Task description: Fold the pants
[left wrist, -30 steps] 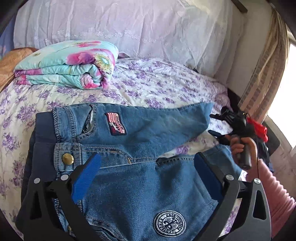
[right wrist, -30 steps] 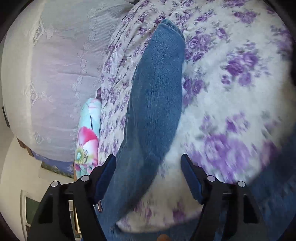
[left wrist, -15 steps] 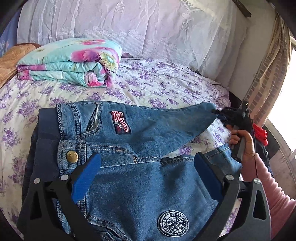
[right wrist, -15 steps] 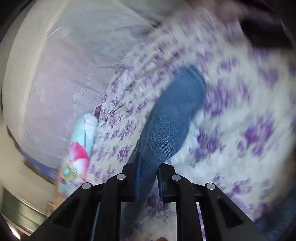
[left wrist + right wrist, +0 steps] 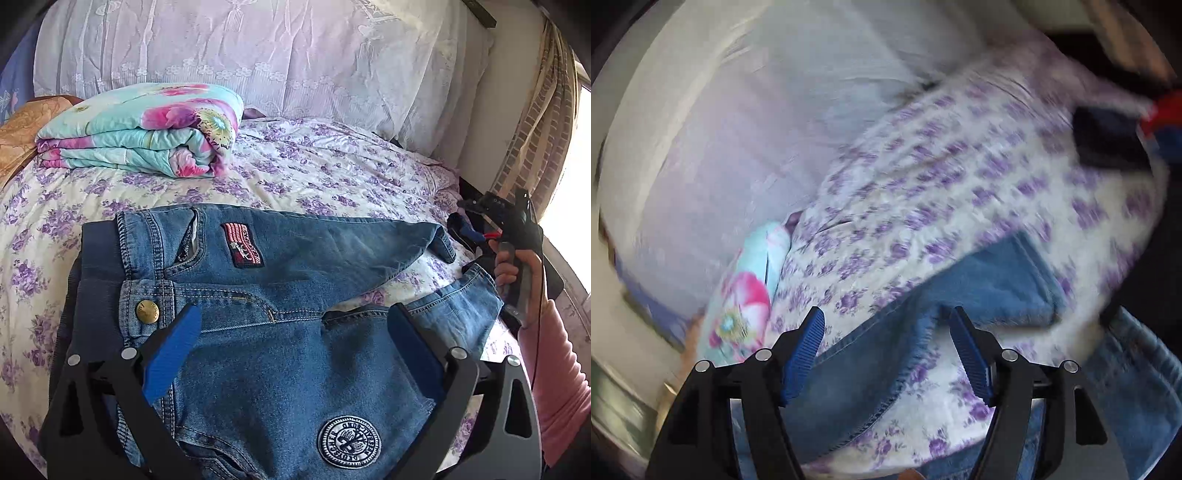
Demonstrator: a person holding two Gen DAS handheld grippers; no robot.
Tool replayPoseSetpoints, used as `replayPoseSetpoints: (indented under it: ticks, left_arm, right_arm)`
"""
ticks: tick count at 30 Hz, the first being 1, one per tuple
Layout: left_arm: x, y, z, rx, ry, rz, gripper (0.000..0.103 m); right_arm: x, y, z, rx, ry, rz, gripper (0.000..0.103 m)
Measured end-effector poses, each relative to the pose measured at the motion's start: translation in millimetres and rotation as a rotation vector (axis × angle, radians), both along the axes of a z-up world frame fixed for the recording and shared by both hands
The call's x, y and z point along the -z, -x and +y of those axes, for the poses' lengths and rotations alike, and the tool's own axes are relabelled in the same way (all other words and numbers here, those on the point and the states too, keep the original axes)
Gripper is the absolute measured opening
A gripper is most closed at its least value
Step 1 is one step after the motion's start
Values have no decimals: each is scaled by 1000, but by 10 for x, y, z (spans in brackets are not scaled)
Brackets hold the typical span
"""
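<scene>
left claw (image 5: 291,354): blue pads spread wide, hovering over the seat of the jeans and pressing on nothing; likely parked there so it can pin or pick up the waist end for the fold.
right claw (image 5: 886,354): jaws opening, pads apart with denim showing below the gap but not pinched; it hangs above the far leg's cuff near the bed's right edge, seemingly having laid that leg out.
bed (image 5: 314,177): purple-flowered sheet carries everything; it gives a flat base for folding.
jeans (image 5: 295,266): spread face up across the near middle of the bed, waistband toward the left edge, two legs splayed toward the right edge with sheet between them; no fold looks made yet.
folded quilt (image 5: 147,129): stacked at the far left corner, well apart from the jeans.
brass button (image 5: 147,310): on the waistband, just beside the left pad.
</scene>
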State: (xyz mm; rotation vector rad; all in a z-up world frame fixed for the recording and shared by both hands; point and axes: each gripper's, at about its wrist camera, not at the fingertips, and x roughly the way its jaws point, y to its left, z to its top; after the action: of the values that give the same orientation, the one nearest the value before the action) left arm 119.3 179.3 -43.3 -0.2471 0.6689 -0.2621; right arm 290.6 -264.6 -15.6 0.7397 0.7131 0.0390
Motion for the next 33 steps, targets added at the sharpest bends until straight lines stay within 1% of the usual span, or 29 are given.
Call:
replayPoseSetpoints:
  ticks: [2,3,5,7,9,10,11,12,13,14,15,16,17,18,19,20,21,22,23,24,25,26,28,29,30,32,33]
  left_arm:
    - [4,4,-3,4,3,3,98]
    - [3,7,-8,6,2,3,98]
    - [0,13,-23,6,-5,-1,98]
    - [1,18,-38,3,-20,-8,98]
    - [13,17,-60,-1,-40,-11,98]
    - [15,15,-66,-1,-45,-11,98]
    - [21,12,-72,1,-50,-10,98]
    - [21,9,-71,1,-50,-8,98]
    - [29,3,-66,1,-49,-3,98]
    - [36,-9,-55,-1,-45,3,98]
    - [48,-22,-39,-3,-39,12,98]
    - [55,-34,-28,-4,-32,18,98]
    - [65,-45,-14,-3,-23,25,98]
    - [75,-59,-1,-3,-16,31,98]
    - [85,-74,8,-3,-12,38,98]
    - [93,-82,8,-2,-11,42,98]
    - [101,-92,8,-2,-13,46,98]
    - [110,-98,5,-2,-17,50,98]
    - [115,-100,-1,-4,-22,52,98]
    - [122,-103,-4,-7,-27,55,98]
    - [124,-107,-4,-9,-30,56,98]
    - [128,-110,-2,-10,-30,58,98]
    - [140,-122,-2,-12,-29,66,98]
    - [143,-127,-3,-11,-29,69,98]
    - [145,-130,-3,-10,-30,71,98]
    - [143,-126,-8,-13,-35,68,98]
    - [142,-124,-15,-14,-41,65,98]
  right_arm:
    - [195,11,-165,67,-49,105,71]
    - [339,6,-238,73,-102,141,73]
    - [582,-34,-309,60,-220,161,73]
    - [810,-109,-397,88,-349,153,73]
    - [933,-223,-458,114,-401,143,71]
    - [953,-277,-486,132,-395,140,69]
    - [936,-330,-501,141,-362,142,59]
    - [865,-396,-500,145,-269,159,41]
    - [752,-446,-487,145,-153,166,35]
    - [621,-469,-460,145,-32,153,26]
    - [442,-470,-427,147,123,119,19]
    - [301,-463,-392,139,247,83,19]
    - [212,-457,-352,124,323,49,19]
    - [174,-453,-310,108,387,31,19]
    - [200,-478,-302,102,421,45,19]
    - [291,-530,-292,92,465,97,19]
    - [397,-593,-301,91,496,160,29]
    - [522,-651,-340,99,523,240,35]
    - [652,-662,-389,101,521,302,47]
    - [690,-594,-437,104,495,287,47]
    - [651,-529,-445,115,488,276,49]
    - [588,-471,-428,128,493,282,51]
    - [389,-292,-288,123,516,237,53]
    - [266,-198,-137,90,542,195,60]
    - [168,-110,7,53,568,158,71]
    - [-6,54,327,-18,616,78,82]
    - [-85,164,559,-73,638,32,85]
